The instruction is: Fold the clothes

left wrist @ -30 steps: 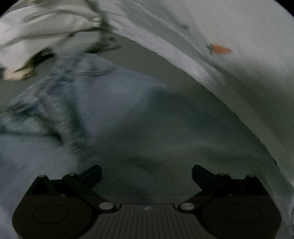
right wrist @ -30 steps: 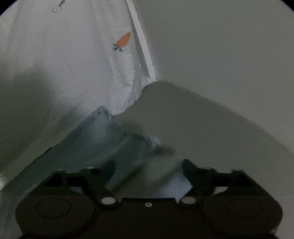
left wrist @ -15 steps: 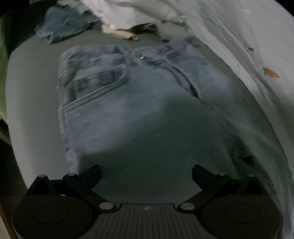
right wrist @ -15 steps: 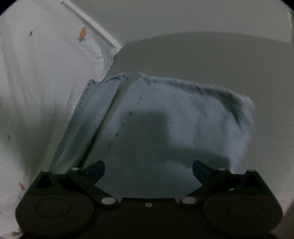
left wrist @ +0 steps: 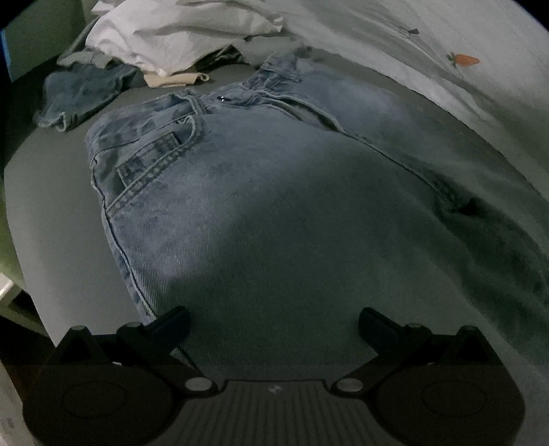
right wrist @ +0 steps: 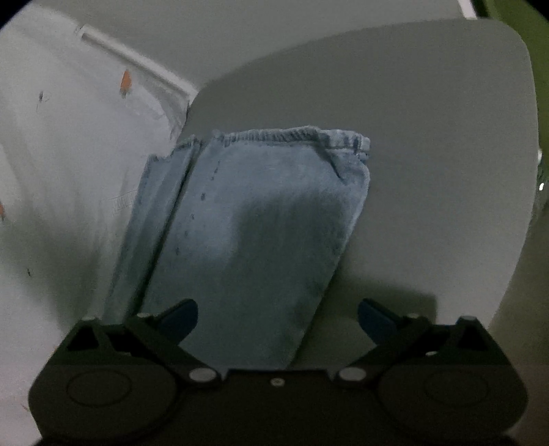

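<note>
Both tools, left [left wrist: 272, 324] and right [right wrist: 277, 314], now hover spread over one jeans [left wrist: 274, 192].

A white bedsheet printed with small orange carrots [left wrist: 463, 60] runs along one side of the grey rounded-corner tabletop [right wrist: 429, 120]. A green wall [right wrist: 514, 8] shows behind the table's far corner.

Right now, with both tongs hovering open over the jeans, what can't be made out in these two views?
- Left wrist view: the jeans run out of frame bottom right; legs unseen. The left tongs body covers the nearest denim.
- Left wrist view: the clothes pile is bunched and cut by the top edge; items uncountable.
- Right wrist view: the hems show, but the right tongs body hides the nearer leg; a white sheet covers the left leg's edge.
</note>
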`<state>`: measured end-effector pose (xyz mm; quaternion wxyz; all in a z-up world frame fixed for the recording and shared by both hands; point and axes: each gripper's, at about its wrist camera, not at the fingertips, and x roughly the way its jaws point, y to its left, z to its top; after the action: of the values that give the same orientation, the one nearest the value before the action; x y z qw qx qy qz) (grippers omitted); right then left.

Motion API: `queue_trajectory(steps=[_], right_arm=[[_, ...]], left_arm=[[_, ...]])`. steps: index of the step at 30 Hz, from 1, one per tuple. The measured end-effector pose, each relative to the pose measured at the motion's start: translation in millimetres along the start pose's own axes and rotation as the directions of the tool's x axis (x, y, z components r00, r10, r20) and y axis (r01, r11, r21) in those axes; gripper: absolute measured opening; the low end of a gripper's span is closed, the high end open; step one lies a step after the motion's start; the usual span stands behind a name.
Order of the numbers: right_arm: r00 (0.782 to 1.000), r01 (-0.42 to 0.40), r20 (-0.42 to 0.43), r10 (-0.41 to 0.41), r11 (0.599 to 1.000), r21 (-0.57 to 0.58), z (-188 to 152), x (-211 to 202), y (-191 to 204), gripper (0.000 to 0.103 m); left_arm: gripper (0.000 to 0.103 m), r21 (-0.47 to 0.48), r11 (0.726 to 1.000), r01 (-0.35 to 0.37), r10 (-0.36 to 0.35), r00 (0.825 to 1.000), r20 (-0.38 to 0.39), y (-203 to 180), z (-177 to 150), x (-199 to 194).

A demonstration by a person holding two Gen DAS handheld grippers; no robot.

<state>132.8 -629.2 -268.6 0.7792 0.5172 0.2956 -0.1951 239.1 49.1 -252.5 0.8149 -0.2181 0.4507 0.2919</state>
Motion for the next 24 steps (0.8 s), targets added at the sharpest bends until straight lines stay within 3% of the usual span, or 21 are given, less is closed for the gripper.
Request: queue_trajectory(steps=[2,6,8,9,11,13,15,18,20,23,24], right_arm=[[0.999,-0.040,-0.026,0.043,0.994,0.104,2.0,6.8,-9.7,0.064],[0.995,-0.088,-0.026,0.096,0.970,0.226,1.8,12.6,-23.3,0.059],[0.990,-0.132,-0.007,0.142,0.937,0.324,-0.6,11.7,-33.4,0.053],[0.986,-0.158,0.006,0.168,0.915,0.372,-1.8,11.4,-38.6,0.045],[0.964,-0.253,0.043,0.262,0.859,0.445,-4.5,12.5,-46.6,0.026],[0.939,-0.327,0.072,0.335,0.812,0.484,-6.6,14.1,-50.7,0.021],[0.959,-0.273,0.046,0.281,0.861,0.429,-5.1,12.6,-43.5,0.019],[0.998,-0.054,-0.004,0.056,0.977,0.204,0.1,6.6,-17.8,0.020],[0.998,0.052,0.015,-0.054,0.993,0.109,0.4,3.2,-4.8,0.022],[0.988,0.138,0.063,-0.143,0.988,0.067,0.1,3.4,4.1,0.025],[0.987,0.135,0.071,-0.141,0.987,0.084,-1.2,4.9,5.4,0.034]], left_arm=[[0.103,-0.053,0.998,0.028,-0.028,1.000,0.000,5.9,2.8,-4.5],[0.103,-0.166,0.981,0.099,-0.098,0.995,0.015,24.8,5.9,-15.9],[0.103,-0.221,0.970,0.100,-0.098,0.995,0.016,37.0,6.5,-20.6],[0.103,-0.250,0.964,0.091,-0.090,0.996,0.015,43.8,5.7,-22.3],[0.103,-0.304,0.949,0.084,-0.081,0.996,0.021,58.1,3.8,-26.4],[0.102,-0.342,0.935,0.089,-0.080,0.996,0.042,70.9,2.3,-31.5],[0.101,-0.362,0.928,0.084,-0.065,0.996,0.065,81.6,2.0,-37.2],[0.097,-0.369,0.927,0.065,-0.035,0.996,0.087,92.5,3.8,-43.5],[0.097,-0.373,0.926,0.061,-0.027,0.995,0.095,97.8,4.3,-46.5],[0.095,-0.382,0.922,0.066,-0.031,0.995,0.098,102.6,6.0,-46.8],[0.095,-0.385,0.920,0.068,-0.033,0.995,0.096,103.8,6.9,-45.9]])
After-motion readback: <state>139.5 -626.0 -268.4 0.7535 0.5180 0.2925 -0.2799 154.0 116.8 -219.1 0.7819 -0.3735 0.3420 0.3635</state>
